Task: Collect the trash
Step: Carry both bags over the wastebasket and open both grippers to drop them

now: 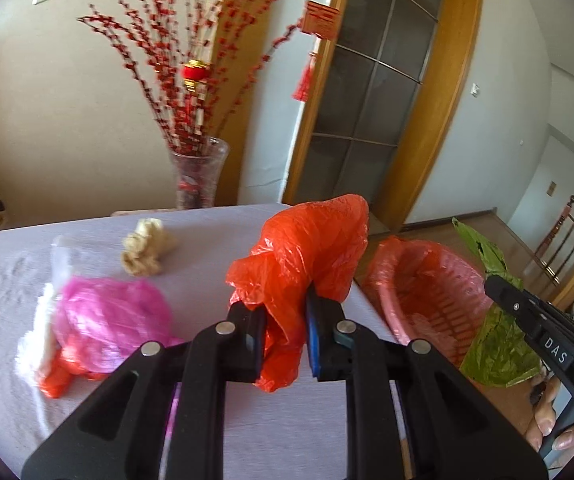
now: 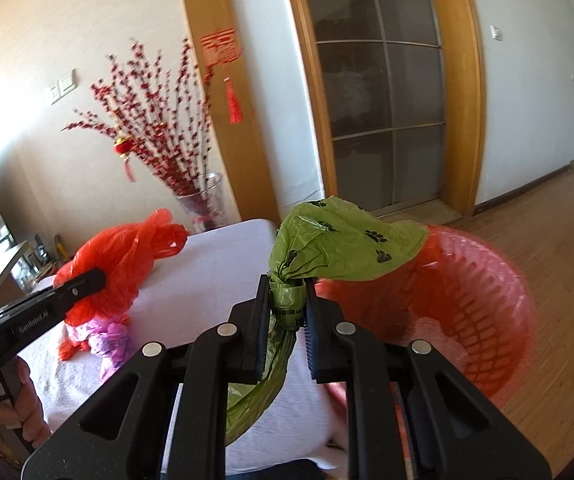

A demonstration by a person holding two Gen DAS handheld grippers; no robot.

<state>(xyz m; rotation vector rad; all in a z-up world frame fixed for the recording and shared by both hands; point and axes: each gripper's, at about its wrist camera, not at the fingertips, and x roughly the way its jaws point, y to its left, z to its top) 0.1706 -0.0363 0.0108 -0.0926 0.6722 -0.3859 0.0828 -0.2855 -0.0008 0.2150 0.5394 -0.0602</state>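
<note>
The left gripper [image 1: 285, 316] is holding its fingers clamped on a crumpled orange bag [image 1: 307, 248] above the tabletop [image 1: 207, 248]. The right gripper [image 2: 287, 320] is pinching the knotted neck of a green bag [image 2: 343, 240] (paw prints on it) just beside the pink basket [image 2: 499, 280], which is standing past the tabletop's edge.

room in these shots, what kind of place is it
Most likely a home's living or dining room: a cloth-covered table, a glass vase of red blossom branches, a wood-framed glass door and a wooden floor.
</note>
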